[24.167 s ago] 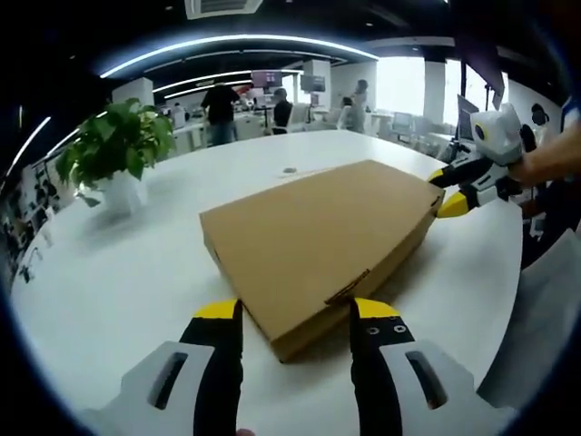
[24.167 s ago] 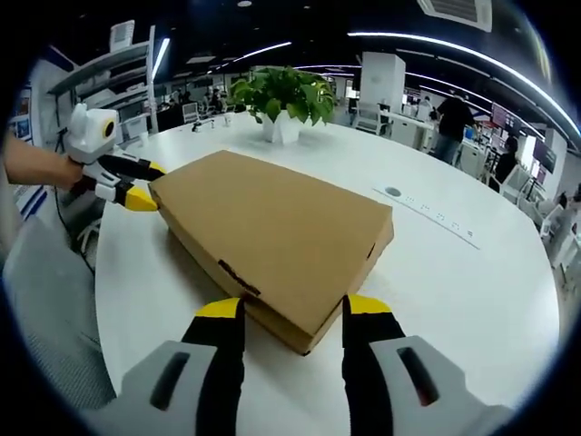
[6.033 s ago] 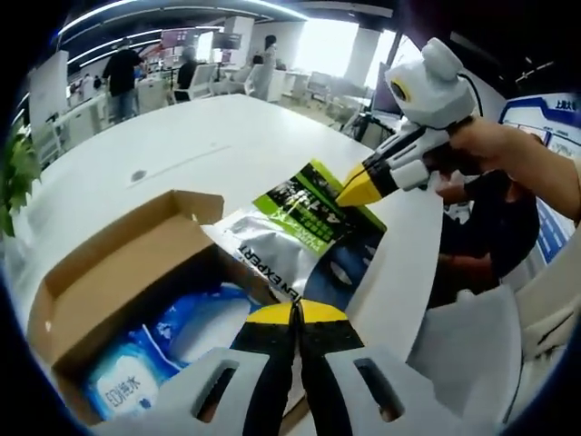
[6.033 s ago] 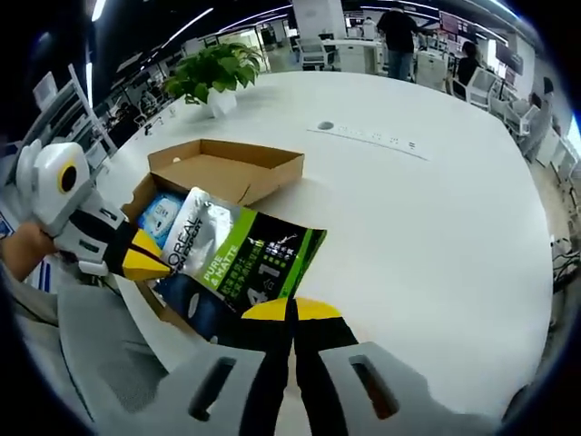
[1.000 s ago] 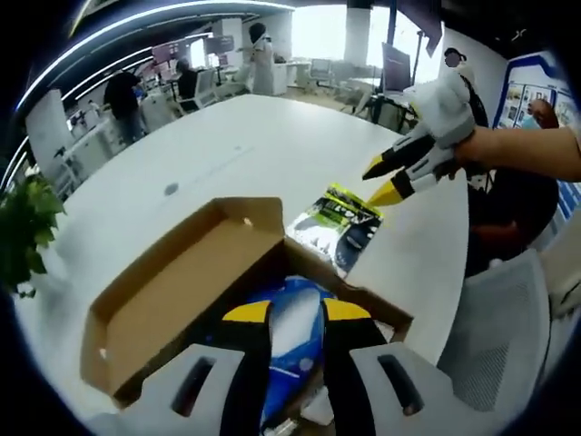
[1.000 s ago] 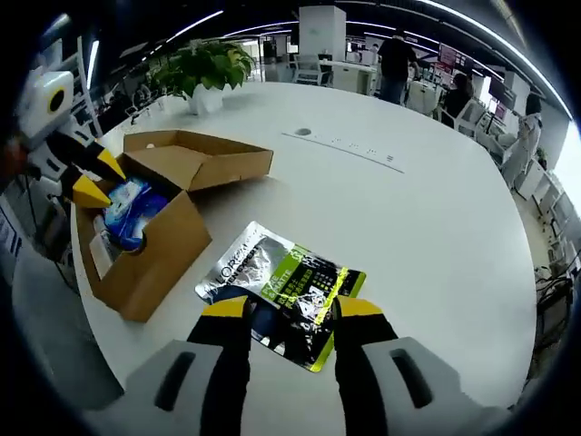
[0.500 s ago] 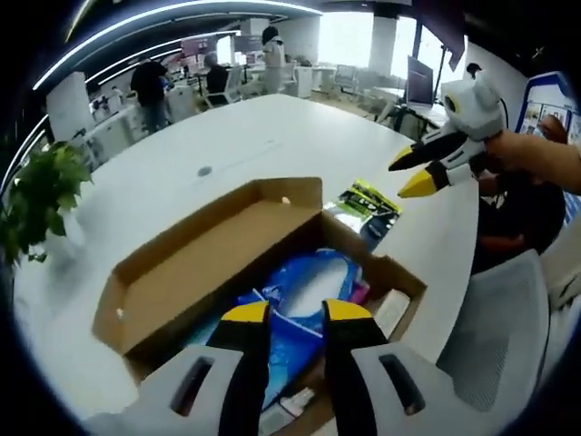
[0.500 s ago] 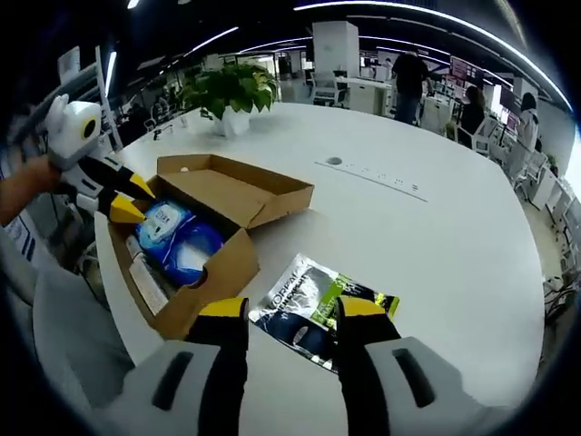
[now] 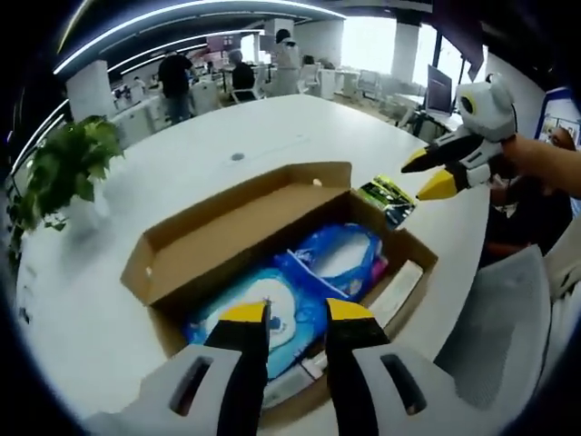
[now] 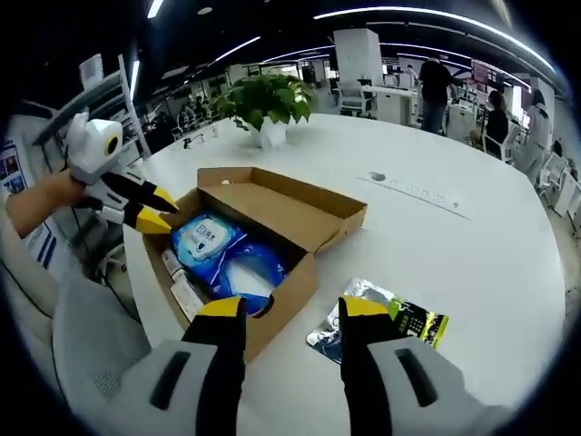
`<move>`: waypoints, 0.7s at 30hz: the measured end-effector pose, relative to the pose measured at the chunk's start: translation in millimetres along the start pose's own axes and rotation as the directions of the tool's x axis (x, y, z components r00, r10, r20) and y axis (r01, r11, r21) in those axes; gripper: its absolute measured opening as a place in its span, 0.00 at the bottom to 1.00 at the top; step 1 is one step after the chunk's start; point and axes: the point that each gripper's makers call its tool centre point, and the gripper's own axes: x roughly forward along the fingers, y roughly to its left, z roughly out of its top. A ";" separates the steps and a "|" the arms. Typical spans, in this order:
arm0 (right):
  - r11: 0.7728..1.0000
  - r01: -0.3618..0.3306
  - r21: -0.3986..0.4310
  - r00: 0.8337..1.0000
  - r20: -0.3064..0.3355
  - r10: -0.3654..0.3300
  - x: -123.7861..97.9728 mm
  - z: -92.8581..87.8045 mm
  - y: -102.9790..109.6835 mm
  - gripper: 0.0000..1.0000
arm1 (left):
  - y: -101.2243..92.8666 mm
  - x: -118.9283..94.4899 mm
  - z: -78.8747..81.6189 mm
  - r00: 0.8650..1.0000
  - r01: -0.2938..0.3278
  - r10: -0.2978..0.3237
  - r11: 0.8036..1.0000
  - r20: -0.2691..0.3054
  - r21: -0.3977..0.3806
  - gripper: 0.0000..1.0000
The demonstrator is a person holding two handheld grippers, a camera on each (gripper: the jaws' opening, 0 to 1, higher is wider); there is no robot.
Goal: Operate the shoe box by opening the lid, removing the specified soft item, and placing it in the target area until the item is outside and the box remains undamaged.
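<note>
Pouch (image 10: 379,327) on table beside open box (image 10: 300,277).

The shoe box (image 9: 227,232) is plain brown cardboard, inside and outside, and its open lid (image 10: 290,207) has the same brown. Inside lie soft packs (image 9: 300,291) in bright blue with white areas. The pouch (image 10: 386,325) on the bench is silver and black with a lime green band and white letters. The bench (image 10: 472,263) is white. Both grippers have black fingers (image 9: 243,363) with yellow tips and light grey bodies; the right gripper (image 9: 434,174) has a white housing. The plant (image 10: 265,98) is green in a white pot (image 10: 271,133).
</note>
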 end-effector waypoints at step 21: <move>0.997 -0.074 -0.003 0.997 0.035 0.074 35.2 9.5 40.6 0.34 | 54.3 -34.2 -47.3 0.989 -0.146 0.144 0.983 -0.026 -0.106 0.22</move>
